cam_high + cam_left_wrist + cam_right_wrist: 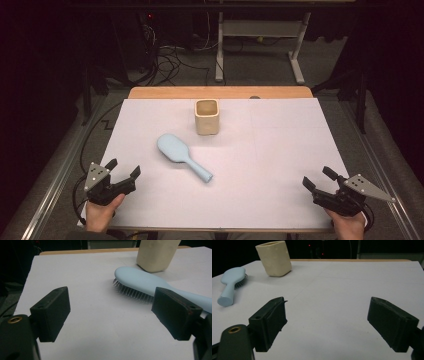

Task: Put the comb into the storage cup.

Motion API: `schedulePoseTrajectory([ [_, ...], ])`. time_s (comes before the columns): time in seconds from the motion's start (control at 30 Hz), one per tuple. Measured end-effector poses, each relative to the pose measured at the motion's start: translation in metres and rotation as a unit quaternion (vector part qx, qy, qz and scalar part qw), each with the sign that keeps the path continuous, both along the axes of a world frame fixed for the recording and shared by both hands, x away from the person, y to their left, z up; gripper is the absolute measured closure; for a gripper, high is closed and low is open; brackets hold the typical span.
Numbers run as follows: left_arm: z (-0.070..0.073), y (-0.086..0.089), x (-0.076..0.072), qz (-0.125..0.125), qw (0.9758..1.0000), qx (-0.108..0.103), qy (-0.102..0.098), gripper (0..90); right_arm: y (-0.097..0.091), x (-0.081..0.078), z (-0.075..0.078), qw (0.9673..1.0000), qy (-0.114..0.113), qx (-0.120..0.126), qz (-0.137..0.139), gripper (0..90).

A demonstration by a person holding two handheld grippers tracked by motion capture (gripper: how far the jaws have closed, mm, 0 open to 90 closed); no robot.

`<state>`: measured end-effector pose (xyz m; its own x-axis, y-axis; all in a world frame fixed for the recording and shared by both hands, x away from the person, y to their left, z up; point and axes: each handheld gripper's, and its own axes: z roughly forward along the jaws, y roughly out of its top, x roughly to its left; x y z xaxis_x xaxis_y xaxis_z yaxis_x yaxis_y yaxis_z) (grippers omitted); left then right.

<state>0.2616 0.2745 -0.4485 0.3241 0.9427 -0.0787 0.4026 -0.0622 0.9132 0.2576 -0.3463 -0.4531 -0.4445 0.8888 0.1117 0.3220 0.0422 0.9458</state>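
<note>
High view: a pale blue hairbrush (183,156) lies on the white surface (280,150), left of centre. Its long axis runs on a diagonal, the broad head toward the far left and the handle end toward the near right. Just beyond the head stands a cream square cup (206,116), upright and apart from the brush. The left hand-held gripper (123,168) rests at the near left corner, released, with nothing between its jaws. The right hand-held gripper (317,178) sits at the near right corner, also released and empty. The brush lies forward and to the right of the left one, which is clearly the nearer; the right one is well apart from it. Bare surface lies between the left jaws and the brush.

Left gripper view: the jaws stand wide apart over bare surface. The hairbrush (142,282) lies ahead and to the right, bristles down, its handle passing behind the right jaw. The cup (157,255) stands just behind the head, so I judge a reach should aim at the handle to stay off it.

Right gripper view: the jaws gape over empty surface. The hairbrush (231,282) lies far to the left, handle end nearer, and the cup (274,258) stands beside it.
</note>
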Motion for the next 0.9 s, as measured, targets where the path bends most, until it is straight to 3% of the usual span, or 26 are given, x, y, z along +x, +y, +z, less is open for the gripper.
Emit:
schedulePoseTrajectory([
  [0.9,0.0101,-0.004,-0.0044,0.012,0.9998,0.002,-0.016,16.0,-0.0004,0.0001,-0.0005,1.0,0.002,0.0,-0.002,16.1],
])
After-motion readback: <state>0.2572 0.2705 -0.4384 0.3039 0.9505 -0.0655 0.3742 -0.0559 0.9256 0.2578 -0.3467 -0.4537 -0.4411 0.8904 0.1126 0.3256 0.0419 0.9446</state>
